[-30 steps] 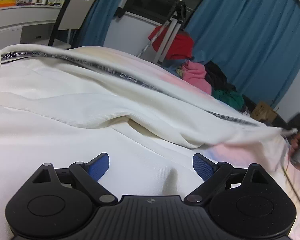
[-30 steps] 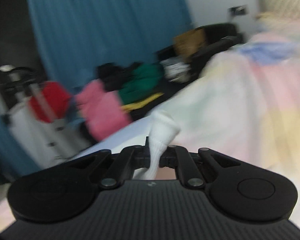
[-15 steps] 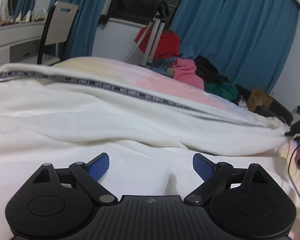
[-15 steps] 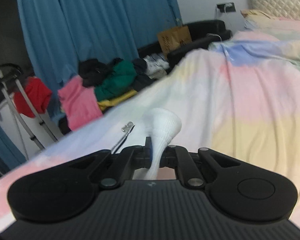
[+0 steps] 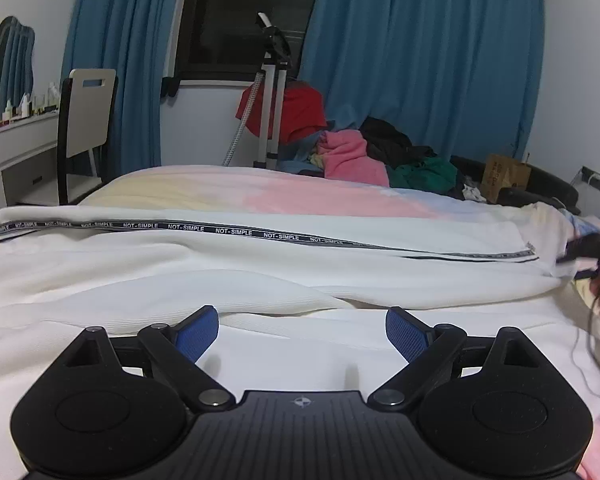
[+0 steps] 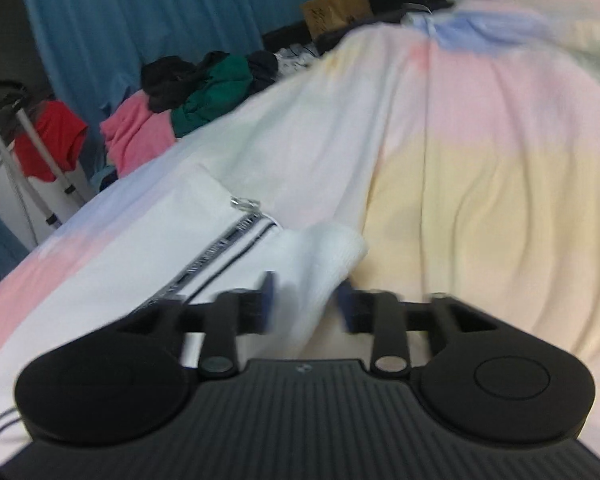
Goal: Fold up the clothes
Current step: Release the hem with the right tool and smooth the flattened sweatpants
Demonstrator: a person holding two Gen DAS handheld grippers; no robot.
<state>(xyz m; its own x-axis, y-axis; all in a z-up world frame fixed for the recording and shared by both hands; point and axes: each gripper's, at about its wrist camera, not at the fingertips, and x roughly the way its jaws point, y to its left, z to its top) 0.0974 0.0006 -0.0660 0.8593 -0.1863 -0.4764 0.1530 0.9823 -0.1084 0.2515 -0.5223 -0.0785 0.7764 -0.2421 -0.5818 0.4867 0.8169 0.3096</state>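
Across the middle of the left wrist frame, white trousers (image 5: 260, 264) lie stretched along the bed (image 5: 308, 192), apparently doubled leg over leg; shortening folds look outstanding. The left hand-held gripper (image 5: 302, 330) hovers agape; the right hand-held gripper (image 6: 306, 304), blurred, stands parted around the ribbed cuff (image 6: 320, 256). Open bedding lies right.
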